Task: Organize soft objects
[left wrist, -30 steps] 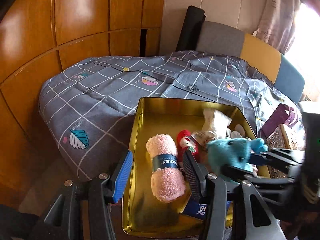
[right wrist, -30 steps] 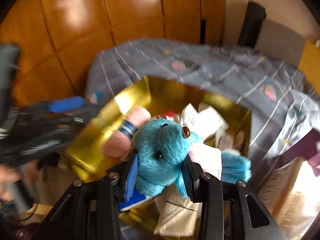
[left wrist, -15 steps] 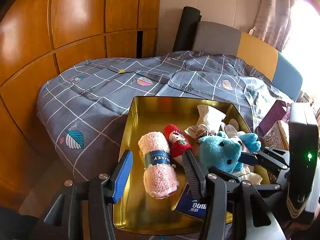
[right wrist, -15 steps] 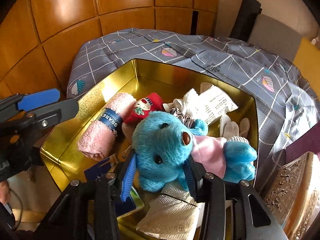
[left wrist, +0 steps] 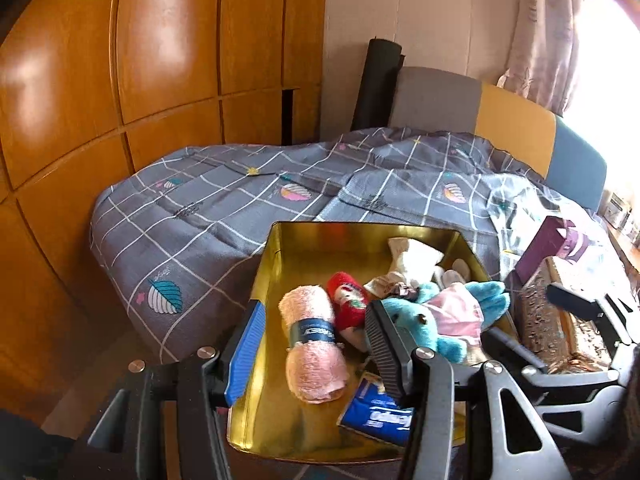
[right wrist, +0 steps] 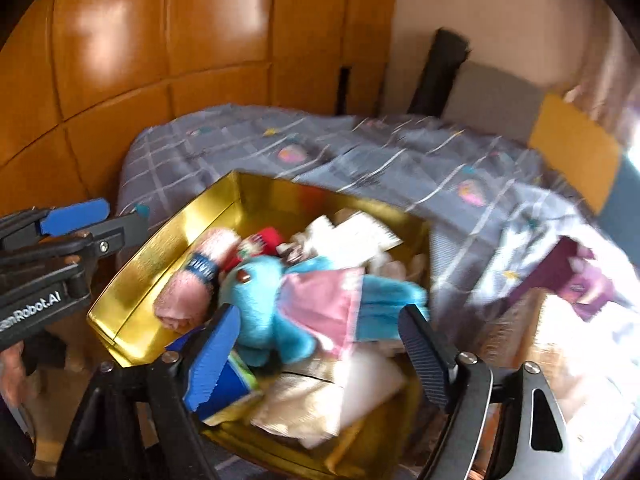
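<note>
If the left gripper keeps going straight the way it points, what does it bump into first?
Probably the pink towel. It lies in the gold tin, right between and ahead of the left gripper, whose jaws are open and hold nothing. Depth is hard to judge, so it might meet the tin's floor instead.

A bedroom in someone's home: a bed (left wrist: 224, 216) under a grey checked quilt with leaf prints, its padded headboard (left wrist: 516, 128) in grey, yellow and blue. Glossy wooden wardrobe doors (left wrist: 120, 80) fill one wall, and a pale curtain (left wrist: 544, 36) hangs by a bright window
</note>
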A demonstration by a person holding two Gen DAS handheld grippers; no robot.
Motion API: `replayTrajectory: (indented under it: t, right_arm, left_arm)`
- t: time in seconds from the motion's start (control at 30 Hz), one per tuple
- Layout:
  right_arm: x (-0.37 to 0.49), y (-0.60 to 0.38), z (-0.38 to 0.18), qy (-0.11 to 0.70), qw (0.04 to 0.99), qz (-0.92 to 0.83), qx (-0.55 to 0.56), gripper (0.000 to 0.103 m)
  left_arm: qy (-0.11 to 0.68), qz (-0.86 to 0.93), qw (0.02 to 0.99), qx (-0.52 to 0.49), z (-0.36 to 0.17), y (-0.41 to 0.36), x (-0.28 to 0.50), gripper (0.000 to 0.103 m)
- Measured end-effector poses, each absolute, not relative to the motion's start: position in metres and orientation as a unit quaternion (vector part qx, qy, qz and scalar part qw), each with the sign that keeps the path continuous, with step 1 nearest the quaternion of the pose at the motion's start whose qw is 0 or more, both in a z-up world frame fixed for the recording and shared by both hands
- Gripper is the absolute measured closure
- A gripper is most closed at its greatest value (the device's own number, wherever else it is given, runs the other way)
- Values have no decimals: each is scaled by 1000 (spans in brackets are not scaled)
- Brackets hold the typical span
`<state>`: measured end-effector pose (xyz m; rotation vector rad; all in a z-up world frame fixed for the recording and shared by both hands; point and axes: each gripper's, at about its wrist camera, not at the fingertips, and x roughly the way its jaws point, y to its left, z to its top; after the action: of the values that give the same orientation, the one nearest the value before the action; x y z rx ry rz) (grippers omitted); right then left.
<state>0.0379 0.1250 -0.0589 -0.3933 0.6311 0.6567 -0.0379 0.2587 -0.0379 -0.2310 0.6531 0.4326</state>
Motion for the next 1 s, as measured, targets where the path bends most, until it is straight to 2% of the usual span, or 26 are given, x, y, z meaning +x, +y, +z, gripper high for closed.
replayTrajectory:
  t: [0.1,0.2,0.3,0.5,1.0]
  right_arm:
    - [29,107,-45,276,905,276,-171,10]
    - [22,88,-36,259,924,239,-148,3]
    - [20,70,-31,261,933,216,-125,2]
    - [20,45,-30,270,939,187,-102,2]
    - [16,25,-35,265,947,162,-80,2]
  left_arm:
    - [307,201,924,-109,-31,245,-40,48]
    - [289,188,933,-106,-24,230,-43,32]
    - [271,178,941,-101,-17,216,-46,32]
    - [282,179,939,-89,-13,199,-39,29]
    - [285,200,935,-68,-15,184,-39,29]
